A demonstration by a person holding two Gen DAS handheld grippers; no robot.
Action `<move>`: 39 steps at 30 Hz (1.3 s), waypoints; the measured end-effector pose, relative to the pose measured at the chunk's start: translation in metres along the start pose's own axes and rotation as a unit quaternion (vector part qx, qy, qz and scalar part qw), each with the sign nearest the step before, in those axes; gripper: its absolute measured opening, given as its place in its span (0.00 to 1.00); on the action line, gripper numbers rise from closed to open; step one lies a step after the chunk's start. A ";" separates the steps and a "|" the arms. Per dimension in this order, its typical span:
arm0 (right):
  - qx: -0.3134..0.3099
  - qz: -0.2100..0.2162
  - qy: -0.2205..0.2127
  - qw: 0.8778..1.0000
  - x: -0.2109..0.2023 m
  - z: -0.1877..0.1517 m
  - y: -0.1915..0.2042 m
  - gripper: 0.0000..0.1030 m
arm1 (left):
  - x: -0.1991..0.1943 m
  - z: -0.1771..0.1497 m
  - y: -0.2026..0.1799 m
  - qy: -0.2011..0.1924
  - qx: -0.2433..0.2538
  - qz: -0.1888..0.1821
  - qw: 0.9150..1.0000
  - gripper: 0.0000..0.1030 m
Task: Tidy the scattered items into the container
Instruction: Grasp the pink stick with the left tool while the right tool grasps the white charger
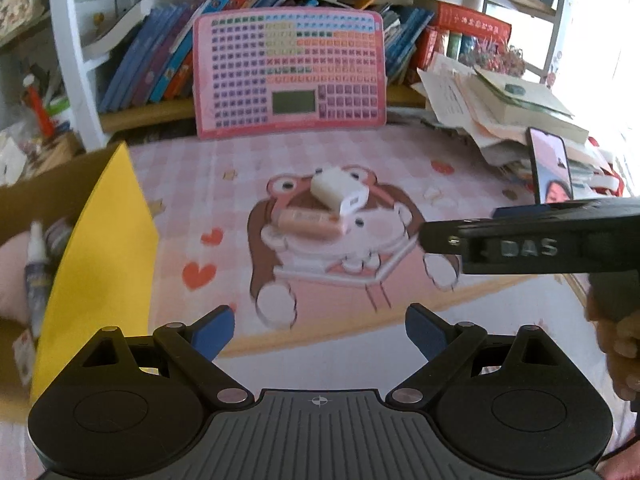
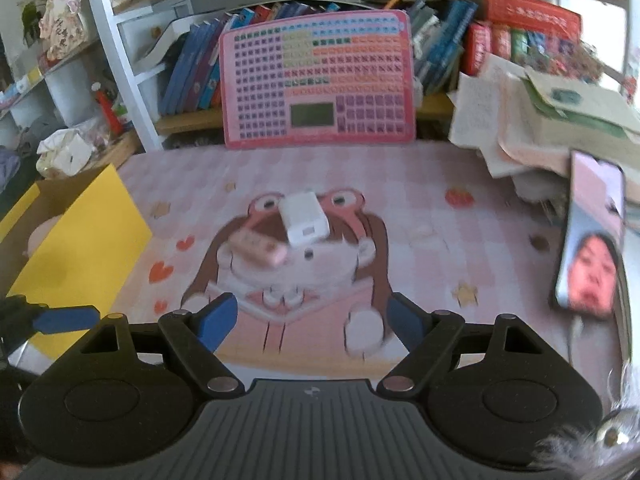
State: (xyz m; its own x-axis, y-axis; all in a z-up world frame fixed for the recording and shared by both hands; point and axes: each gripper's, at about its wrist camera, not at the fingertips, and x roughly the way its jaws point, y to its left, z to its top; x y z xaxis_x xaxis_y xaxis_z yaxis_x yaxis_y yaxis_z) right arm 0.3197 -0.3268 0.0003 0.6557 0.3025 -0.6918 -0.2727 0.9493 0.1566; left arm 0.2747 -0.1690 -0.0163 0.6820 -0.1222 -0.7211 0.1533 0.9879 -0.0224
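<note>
while both hand-held grippers, left and right, hang spread and empty over the bench, the charger and pink case lie touching mid-mat. it looks like the approach step; next, straddle one, pinch, carry to the box at left.

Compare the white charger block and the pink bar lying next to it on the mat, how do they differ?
The white charger block is boxy and thick with a port on its near face; the pink bar is long, flat and slim. The block sits farther back, the bar nearer and toward the yellow box. They touch or overlap; which is unclear. Both lie on the cartoon mat, outside the box, ungripped.
</note>
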 end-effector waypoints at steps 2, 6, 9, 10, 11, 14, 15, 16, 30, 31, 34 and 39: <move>-0.012 0.006 -0.002 1.000 0.014 0.011 0.001 0.77 | 0.011 0.006 -0.002 -0.006 0.000 0.004 1.000 0.91; -0.032 0.012 0.004 0.999 0.046 0.029 -0.002 0.72 | 0.034 0.018 0.001 -0.008 -0.003 0.015 1.000 0.90; -0.050 0.014 0.015 0.999 0.072 0.040 -0.003 0.68 | 0.050 0.024 0.003 -0.007 -0.003 0.027 1.000 0.90; -0.063 0.012 0.017 0.998 0.079 0.042 -0.002 0.67 | 0.056 0.026 0.004 -0.006 -0.005 0.031 1.000 0.90; -0.076 0.011 0.019 0.997 0.088 0.045 -0.001 0.66 | 0.061 0.028 0.005 -0.004 -0.007 0.033 0.999 0.90; -0.098 0.017 0.028 0.995 0.112 0.052 0.002 0.60 | 0.076 0.032 0.008 -0.001 -0.013 0.036 0.999 0.90; -0.100 0.018 0.032 0.994 0.119 0.054 0.003 0.58 | 0.081 0.034 0.010 0.000 -0.014 0.037 0.999 0.90; -0.102 0.019 0.036 0.994 0.126 0.056 0.004 0.58 | 0.085 0.035 0.010 -0.001 -0.013 0.038 0.999 0.90; -0.054 0.025 0.045 0.997 0.149 0.057 -0.027 0.40 | 0.120 0.056 0.008 -0.025 -0.004 0.029 0.999 0.90; -0.052 0.021 0.044 0.997 0.147 0.056 -0.030 0.40 | 0.122 0.057 0.007 -0.024 -0.003 0.027 0.999 0.90; -0.044 0.021 0.043 0.998 0.144 0.053 -0.039 0.40 | 0.128 0.058 0.007 -0.022 -0.005 0.027 0.999 0.90; -0.040 0.026 0.040 0.998 0.143 0.052 -0.044 0.41 | 0.136 0.059 0.007 -0.014 -0.008 0.032 0.999 0.90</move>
State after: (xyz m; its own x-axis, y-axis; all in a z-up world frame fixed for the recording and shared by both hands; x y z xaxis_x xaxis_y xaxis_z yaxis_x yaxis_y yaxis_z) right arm 0.4626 -0.3210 -0.0690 0.5811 0.3407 -0.7391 -0.3631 0.9213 0.1393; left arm 0.4107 -0.1844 -0.0738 0.7104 -0.0602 -0.7012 0.0961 0.9953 0.0119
